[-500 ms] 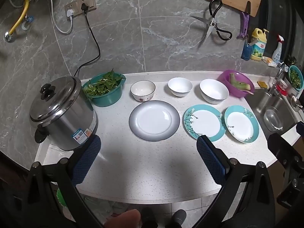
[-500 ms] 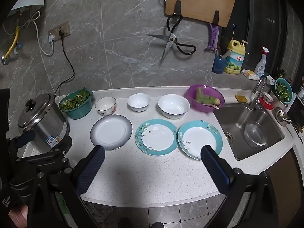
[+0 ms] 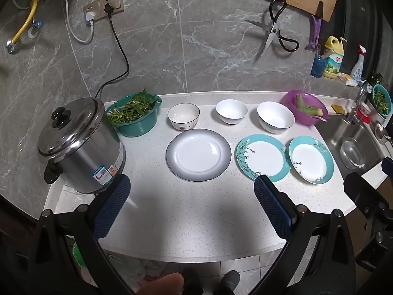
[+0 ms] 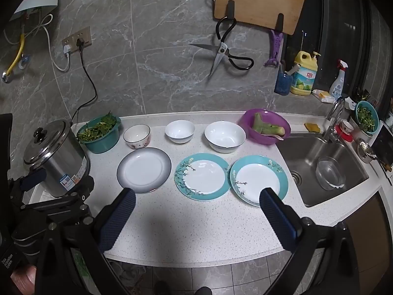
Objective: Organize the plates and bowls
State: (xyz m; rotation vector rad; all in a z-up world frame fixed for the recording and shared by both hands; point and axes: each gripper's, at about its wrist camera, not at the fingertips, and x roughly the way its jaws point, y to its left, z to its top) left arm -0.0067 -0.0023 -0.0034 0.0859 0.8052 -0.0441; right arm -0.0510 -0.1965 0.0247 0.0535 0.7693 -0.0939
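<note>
Three plates lie in a row on the white counter: a grey-rimmed plate (image 3: 198, 154) (image 4: 144, 169) and two teal floral plates (image 3: 262, 156) (image 4: 202, 176), (image 3: 311, 163) (image 4: 259, 179). Behind them stand three bowls: a dark-rimmed patterned bowl (image 3: 183, 116) (image 4: 136, 136), a small white bowl (image 3: 231, 111) (image 4: 179, 130) and a larger white bowl (image 3: 275, 120) (image 4: 225, 136). My left gripper (image 3: 192, 209) is open and empty above the counter's front edge. My right gripper (image 4: 196, 218) is open and empty, near the front edge of the right teal plate.
A steel cooker (image 3: 81, 147) stands at the left with a teal colander of greens (image 3: 135, 114) behind it. A purple basin (image 3: 305, 110) sits by the sink (image 4: 326, 169), which holds a glass bowl. Scissors and a cutting board hang on the wall.
</note>
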